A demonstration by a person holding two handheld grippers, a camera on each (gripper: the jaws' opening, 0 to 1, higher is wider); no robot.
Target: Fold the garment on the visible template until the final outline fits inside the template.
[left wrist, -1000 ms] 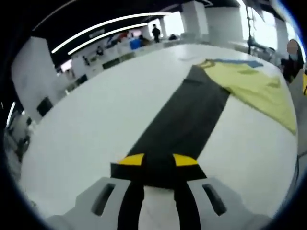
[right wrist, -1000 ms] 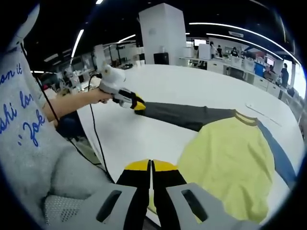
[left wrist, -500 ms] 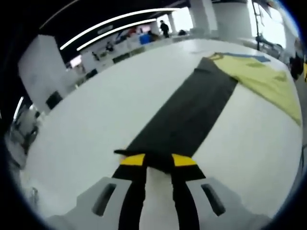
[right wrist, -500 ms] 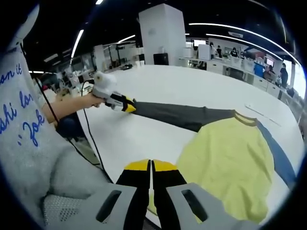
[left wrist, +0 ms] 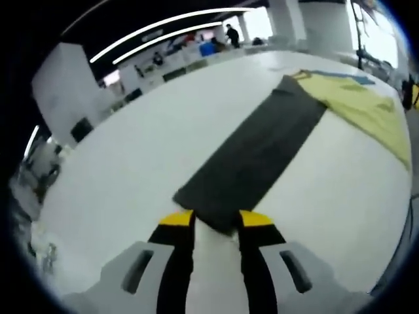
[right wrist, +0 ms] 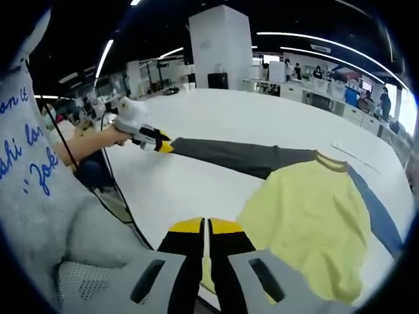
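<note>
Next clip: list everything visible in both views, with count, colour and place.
Long-sleeved garment with yellow body: one, spread flat on the table.
Dark grey sleeve: one, stretched out straight toward the left tool.
Blue sleeve: one, at the garment's far side.
White table: one, under the garment.
White pillar: one, beyond the table.
Person's grey sleeve with blue lettering: one, at the side of the right gripper view.
Left tool: yellow-tipped, jaws apart at the sleeve's end.
Right tool: yellow-tipped, jaws together at the garment's hem.
</note>
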